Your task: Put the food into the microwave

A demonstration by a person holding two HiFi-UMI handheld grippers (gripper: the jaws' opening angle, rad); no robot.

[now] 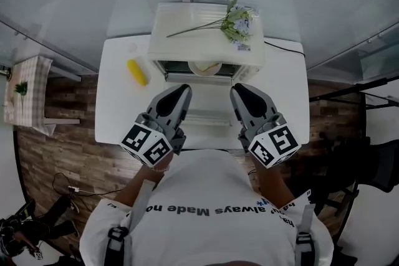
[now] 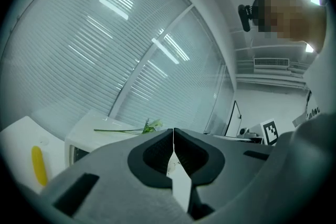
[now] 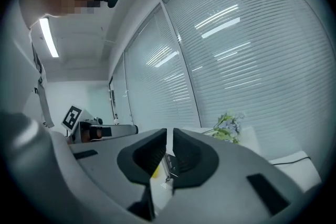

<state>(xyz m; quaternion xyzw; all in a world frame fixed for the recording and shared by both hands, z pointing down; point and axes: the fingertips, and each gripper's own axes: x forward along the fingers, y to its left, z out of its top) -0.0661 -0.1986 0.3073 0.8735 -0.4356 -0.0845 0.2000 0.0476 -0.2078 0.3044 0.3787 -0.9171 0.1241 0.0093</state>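
Note:
A white microwave (image 1: 206, 40) stands at the back of the white table (image 1: 118, 115), its door (image 1: 202, 114) folded down toward me. Inside the cavity sits a plate of pale food (image 1: 206, 67). A yellow corn cob (image 1: 137, 71) lies on the table left of the microwave and also appears low on the left in the left gripper view (image 2: 38, 165). My left gripper (image 1: 184, 90) (image 2: 173, 132) and right gripper (image 1: 235, 90) (image 3: 169, 132) hover side by side over the open door, tips raised toward the cavity. Both are shut and hold nothing.
A flower sprig (image 1: 237, 22) (image 3: 228, 126) lies on top of the microwave. A black cable (image 1: 287, 48) runs off to the right behind it. A small table with a checked cloth (image 1: 28, 90) stands on the wooden floor at the left. Window blinds fill the background.

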